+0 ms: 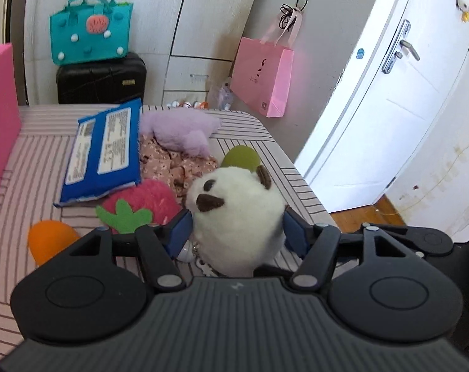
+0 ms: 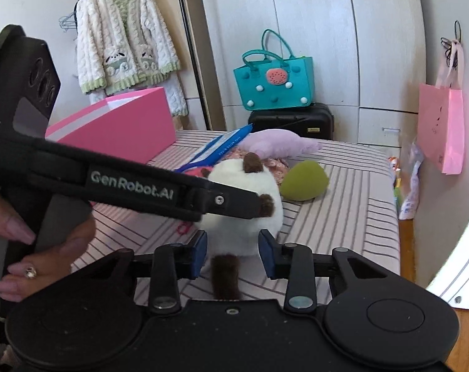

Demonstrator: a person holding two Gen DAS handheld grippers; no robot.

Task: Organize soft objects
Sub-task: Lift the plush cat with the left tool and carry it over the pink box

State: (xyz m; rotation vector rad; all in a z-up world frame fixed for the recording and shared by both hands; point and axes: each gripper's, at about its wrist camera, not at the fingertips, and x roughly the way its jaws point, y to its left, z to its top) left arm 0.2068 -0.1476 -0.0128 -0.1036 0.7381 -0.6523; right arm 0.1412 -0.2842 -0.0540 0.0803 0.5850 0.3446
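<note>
Left wrist view: the left gripper (image 1: 237,232) clamps a white plush (image 1: 234,217) at its sides, half open, above the striped bed (image 1: 33,161). Right wrist view: the right gripper (image 2: 233,252) brackets the plush's rear above its tail (image 2: 225,276), pads not visibly pressing. Squeeze gently and lift level, clear of the strawberry (image 1: 141,204).

White plush cat (image 1: 237,217), brown ears, upright on striped bed (image 1: 42,161).

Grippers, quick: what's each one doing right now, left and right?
Left gripper: shut on the white plush toy.
Right gripper: pads at the same toy's rear, above its tail; contact cannot be told.
</note>
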